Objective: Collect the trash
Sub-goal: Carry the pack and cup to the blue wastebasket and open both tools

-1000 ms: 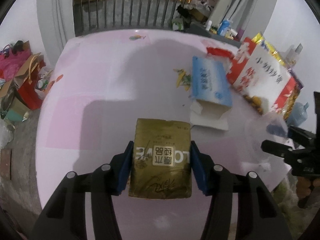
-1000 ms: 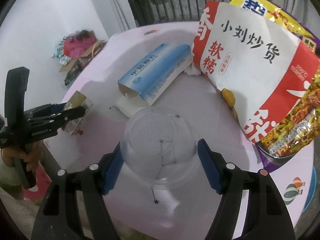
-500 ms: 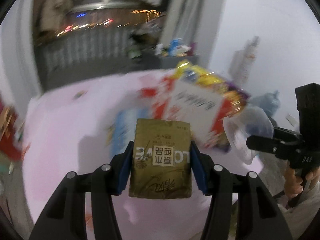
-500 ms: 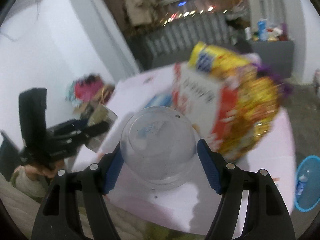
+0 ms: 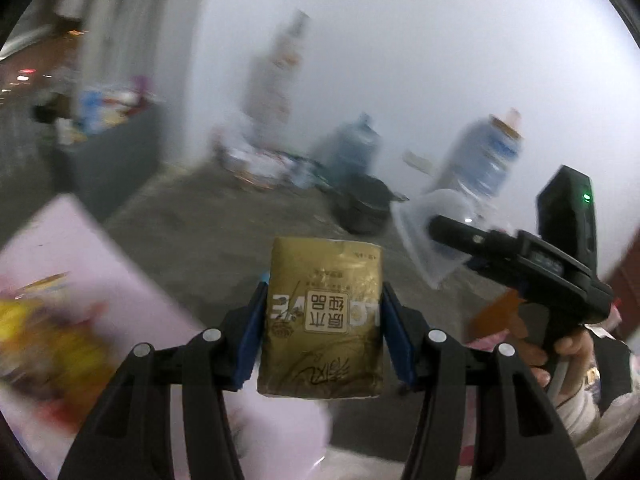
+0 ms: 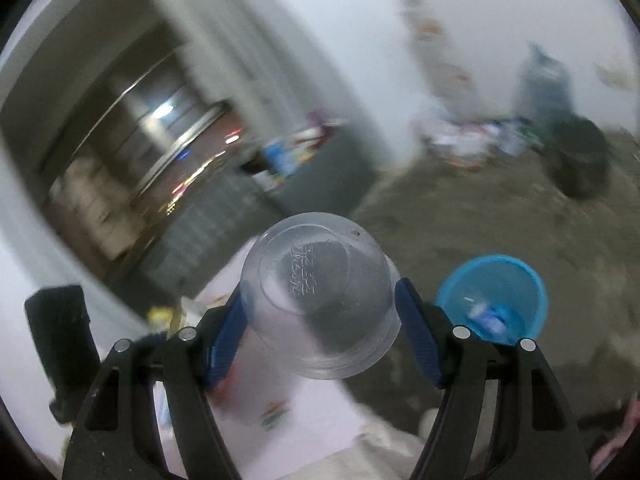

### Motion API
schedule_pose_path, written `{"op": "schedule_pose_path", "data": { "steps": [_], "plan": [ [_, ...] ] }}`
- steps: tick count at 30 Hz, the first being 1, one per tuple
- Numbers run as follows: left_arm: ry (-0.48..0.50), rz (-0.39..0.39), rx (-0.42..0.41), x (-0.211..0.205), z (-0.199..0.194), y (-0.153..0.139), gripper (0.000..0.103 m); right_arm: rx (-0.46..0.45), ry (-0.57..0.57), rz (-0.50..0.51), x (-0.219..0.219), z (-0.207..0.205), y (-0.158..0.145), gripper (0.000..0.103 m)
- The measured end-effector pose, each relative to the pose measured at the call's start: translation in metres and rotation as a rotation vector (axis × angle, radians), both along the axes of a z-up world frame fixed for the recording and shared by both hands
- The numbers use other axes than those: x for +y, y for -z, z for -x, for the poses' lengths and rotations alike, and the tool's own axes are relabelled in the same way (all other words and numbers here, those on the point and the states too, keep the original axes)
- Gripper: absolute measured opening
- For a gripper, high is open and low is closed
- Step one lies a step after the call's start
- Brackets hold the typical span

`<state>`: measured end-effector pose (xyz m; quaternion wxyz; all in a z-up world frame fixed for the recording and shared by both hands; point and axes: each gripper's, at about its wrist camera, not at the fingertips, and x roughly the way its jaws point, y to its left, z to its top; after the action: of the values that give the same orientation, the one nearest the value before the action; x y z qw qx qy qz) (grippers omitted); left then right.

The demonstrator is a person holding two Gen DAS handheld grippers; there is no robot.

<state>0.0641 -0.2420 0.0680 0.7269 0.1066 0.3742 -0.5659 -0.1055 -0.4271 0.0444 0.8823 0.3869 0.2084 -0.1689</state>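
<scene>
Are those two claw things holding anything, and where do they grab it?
Left gripper pinches a flat gold packet by its two side edges. Right gripper squeezes a clear plastic cup by its opposite side walls.

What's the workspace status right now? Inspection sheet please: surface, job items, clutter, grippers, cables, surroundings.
Surface: pink table, only its edge in view, blurred; a blurred yellow snack bag lies on it.
Job's things: gold pack and clear plastic cup, both held off the table.
Clutter: blurred litter pile on the floor by the wall; two water jugs beside it.
Grippers: left hand-held gripper shut on the gold pack; right hand-held gripper shut on the clear plastic cup, cup base facing the camera.
Cables: nothing seen.
Surroundings: grey floor with a dark bin and a blue basin holding some items; white wall; heavy motion blur.
</scene>
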Motion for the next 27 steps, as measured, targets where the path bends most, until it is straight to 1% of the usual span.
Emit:
{"op": "schedule_pose_path", "data": {
  "steps": [1, 3, 6, 8, 11, 13, 14, 16, 17, 19, 20, 21, 23, 27],
  "plan": [
    [0.022, -0.030, 0.024, -0.024, -0.002, 0.011, 0.053, 0.013, 0.023, -0.034, -0.012, 0.000, 0.009, 0.068],
    [0.042, -0.085, 0.051, -0.058, -0.005, 0.033, 0.053, 0.049, 0.068, -0.114, -0.039, 0.000, 0.032, 0.068],
    [0.034, -0.212, 0.103, -0.118, -0.013, 0.083, 0.053, 0.093, 0.115, -0.207, -0.073, -0.010, 0.065, 0.068],
    [0.043, -0.252, 0.117, -0.143, -0.013, 0.105, 0.053, 0.119, 0.127, -0.257, -0.088, -0.021, 0.084, 0.068],
    [0.038, -0.323, 0.115, -0.171, -0.015, 0.139, 0.053, 0.149, 0.121, -0.339, -0.115, -0.037, 0.117, 0.068],
    [0.034, -0.347, 0.118, -0.188, -0.015, 0.156, 0.053, 0.159, 0.116, -0.358, -0.125, -0.048, 0.130, 0.070],
    [0.027, -0.354, 0.109, -0.194, -0.017, 0.163, 0.054, 0.170, 0.107, -0.373, -0.133, -0.056, 0.139, 0.070],
    [0.002, -0.357, 0.082, -0.202, -0.023, 0.177, 0.065, 0.195, 0.109, -0.405, -0.145, -0.069, 0.154, 0.073],
    [-0.011, -0.354, 0.077, -0.207, -0.024, 0.182, 0.071, 0.210, 0.104, -0.414, -0.149, -0.073, 0.161, 0.080],
    [-0.041, -0.344, 0.080, -0.211, -0.028, 0.189, 0.072, 0.261, 0.129, -0.415, -0.155, -0.074, 0.172, 0.080],
    [-0.053, -0.340, 0.089, -0.211, -0.030, 0.190, 0.075, 0.282, 0.136, -0.418, -0.156, -0.075, 0.177, 0.080],
    [-0.061, -0.326, 0.096, -0.210, -0.032, 0.188, 0.076, 0.289, 0.148, -0.425, -0.156, -0.073, 0.180, 0.080],
    [-0.065, -0.302, 0.087, -0.208, -0.033, 0.180, 0.078, 0.266, 0.160, -0.430, -0.152, -0.066, 0.179, 0.080],
    [-0.069, -0.253, 0.057, -0.196, -0.033, 0.159, 0.079, 0.258, 0.178, -0.384, -0.141, -0.058, 0.165, 0.080]
  ]
}}
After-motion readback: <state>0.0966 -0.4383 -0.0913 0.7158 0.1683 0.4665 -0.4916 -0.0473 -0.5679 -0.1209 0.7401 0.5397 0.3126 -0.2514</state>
